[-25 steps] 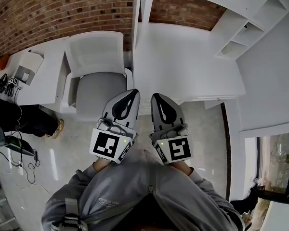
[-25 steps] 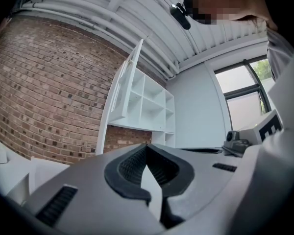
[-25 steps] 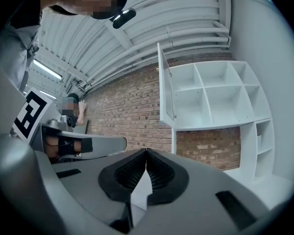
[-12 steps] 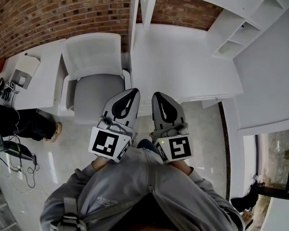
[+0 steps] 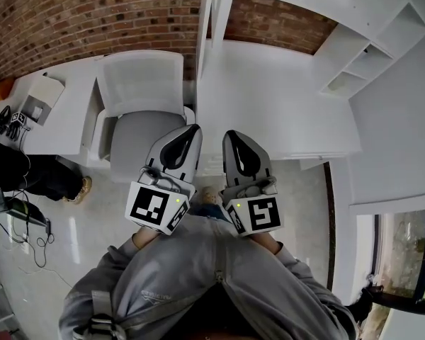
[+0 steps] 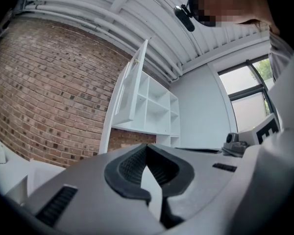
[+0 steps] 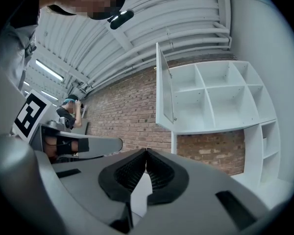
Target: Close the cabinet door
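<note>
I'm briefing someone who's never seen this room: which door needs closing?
Find the red brick wall, then the white cubby-hole cabinet mounted on it. The flat white cabinet door hangs at its left edge, the only panel swung out from the wall.

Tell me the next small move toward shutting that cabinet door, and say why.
Probably lift the left tool up and forward toward the outer face of the cabinet door. The door stands swung open from the white shelves, above and ahead; the right tool and the left are shut, empty and touching nothing.
</note>
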